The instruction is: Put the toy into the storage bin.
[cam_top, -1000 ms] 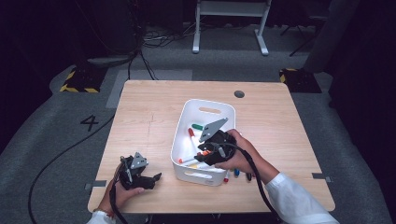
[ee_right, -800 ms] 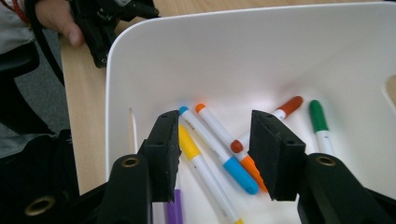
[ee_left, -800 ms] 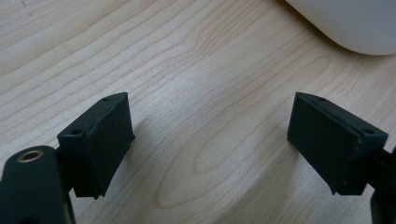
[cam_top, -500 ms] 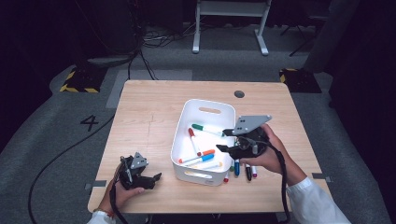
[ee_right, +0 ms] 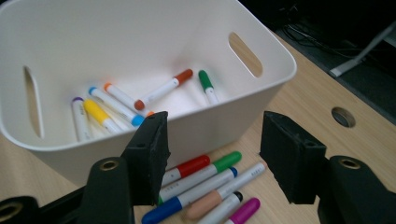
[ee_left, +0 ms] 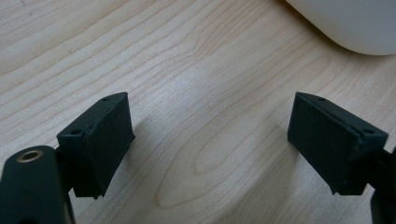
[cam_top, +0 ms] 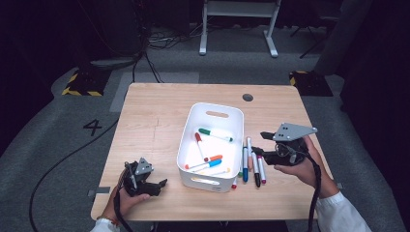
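A white bin (cam_top: 189,145) stands mid-table and holds several markers (cam_top: 215,134), among them green, red, orange and blue ones. More markers (cam_top: 252,166) lie in a row on the table just right of the bin. My right gripper (cam_top: 259,143) hovers over that row, tips towards the bin. Its jaws have just been opening and hold nothing. In the right gripper view the loose markers (ee_right: 205,184) lie below the open gripper (ee_right: 215,154), with the bin (ee_right: 280,70) behind. My left gripper (cam_top: 160,185) rests open near the front left edge, over bare wood (ee_left: 210,140).
The wooden table (cam_top: 154,111) has a round cable hole (cam_top: 247,97) at the back right. A corner of the bin (ee_left: 355,23) sits at the top right of the left gripper view. Cables and a stand's legs lie on the dark floor beyond.
My right gripper has moved out of the bin to the right, over the markers on the table, and its jaws stand wider. The left gripper has stayed put.
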Action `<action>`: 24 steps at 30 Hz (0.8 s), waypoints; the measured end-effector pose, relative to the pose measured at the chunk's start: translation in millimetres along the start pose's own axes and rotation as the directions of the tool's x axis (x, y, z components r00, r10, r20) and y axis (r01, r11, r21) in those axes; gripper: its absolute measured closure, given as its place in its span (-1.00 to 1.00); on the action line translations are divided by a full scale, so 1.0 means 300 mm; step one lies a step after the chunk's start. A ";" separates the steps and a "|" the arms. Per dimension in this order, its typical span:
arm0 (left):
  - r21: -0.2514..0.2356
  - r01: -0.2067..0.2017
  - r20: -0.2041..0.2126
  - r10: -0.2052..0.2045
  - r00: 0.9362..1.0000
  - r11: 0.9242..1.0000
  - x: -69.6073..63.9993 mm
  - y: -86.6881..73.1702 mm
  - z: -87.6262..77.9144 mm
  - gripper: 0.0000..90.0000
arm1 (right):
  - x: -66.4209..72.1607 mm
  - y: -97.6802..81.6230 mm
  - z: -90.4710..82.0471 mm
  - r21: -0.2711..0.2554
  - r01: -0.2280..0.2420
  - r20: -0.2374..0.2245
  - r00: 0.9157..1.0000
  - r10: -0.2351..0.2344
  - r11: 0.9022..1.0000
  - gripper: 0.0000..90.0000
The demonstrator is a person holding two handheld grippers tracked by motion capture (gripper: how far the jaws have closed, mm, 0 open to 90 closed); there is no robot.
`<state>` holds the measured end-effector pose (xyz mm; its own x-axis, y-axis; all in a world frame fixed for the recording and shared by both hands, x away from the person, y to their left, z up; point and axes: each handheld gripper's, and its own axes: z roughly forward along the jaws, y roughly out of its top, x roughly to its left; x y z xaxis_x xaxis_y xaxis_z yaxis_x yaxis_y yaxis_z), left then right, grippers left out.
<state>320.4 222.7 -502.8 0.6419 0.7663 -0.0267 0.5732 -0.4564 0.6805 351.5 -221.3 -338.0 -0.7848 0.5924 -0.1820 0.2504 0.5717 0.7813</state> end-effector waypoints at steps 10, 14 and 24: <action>0.002 0.000 0.001 0.000 1.000 1.000 0.000 0.000 0.000 -0.69 | -0.083 -0.196 0.115 0.087 -0.083 0.075 0.994 0.077 0.993 -0.07; 0.001 0.000 0.000 0.000 1.000 1.000 0.000 0.000 0.000 -0.69 | -0.095 -0.254 0.168 0.113 -0.121 0.097 0.989 0.111 0.986 -0.06; 0.000 0.000 -0.001 0.000 1.000 1.000 0.000 0.000 0.000 -0.69 | -0.121 -0.339 0.269 0.152 -0.206 0.100 0.976 0.192 0.967 -0.06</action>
<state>320.4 222.7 -502.8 0.6412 0.7669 -0.0258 0.5735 -0.4566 0.6802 400.3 -254.9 -459.0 -0.6613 0.7450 -0.0875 0.4897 0.5171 0.7020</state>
